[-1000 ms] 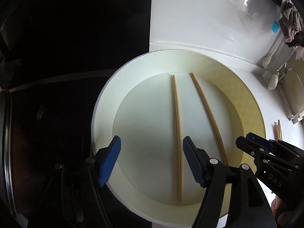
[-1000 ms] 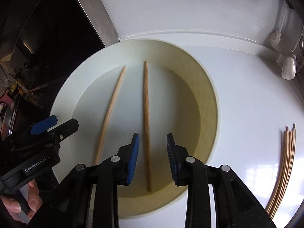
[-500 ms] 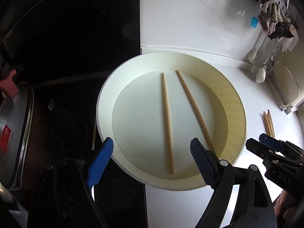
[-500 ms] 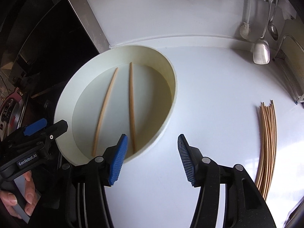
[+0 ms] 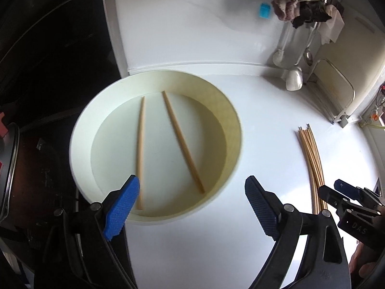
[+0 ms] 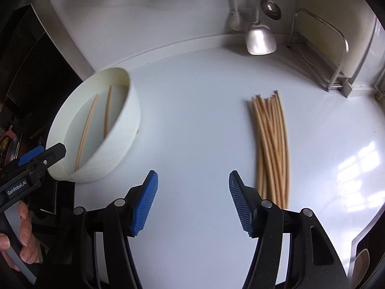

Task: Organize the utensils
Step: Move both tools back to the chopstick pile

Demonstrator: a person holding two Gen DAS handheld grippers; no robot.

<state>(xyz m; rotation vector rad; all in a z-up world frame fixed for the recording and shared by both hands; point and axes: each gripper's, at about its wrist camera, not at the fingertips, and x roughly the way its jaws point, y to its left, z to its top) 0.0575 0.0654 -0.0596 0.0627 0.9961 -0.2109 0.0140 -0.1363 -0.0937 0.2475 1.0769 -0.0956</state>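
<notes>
A round white basin [image 5: 226, 110] [image 6: 130, 120] stands at the counter's left edge with two wooden chopsticks [image 5: 182, 142] [image 6: 107, 110] lying loose in it. A bundle of several chopsticks [image 5: 312, 159] [image 6: 272, 142] lies on the white counter to the right. My left gripper [image 5: 192, 207] is open and empty, above the basin's near rim. My right gripper [image 6: 192, 200] is open and empty over bare counter between the basin and the bundle; it also shows at the left wrist view's right edge [image 5: 346, 197].
A black stove top [image 5: 48, 60] and a metal pot [image 5: 9, 173] lie left of the basin. Ladles [image 6: 261, 38] and cloths [image 5: 298, 7] hang at the back wall. A wire rack [image 6: 336, 55] stands at the back right.
Both grippers have pulled back and to the right, away from the basin, and opened wider. The right gripper now faces the counter and the chopstick bundle. The two chopsticks stay in the basin.
</notes>
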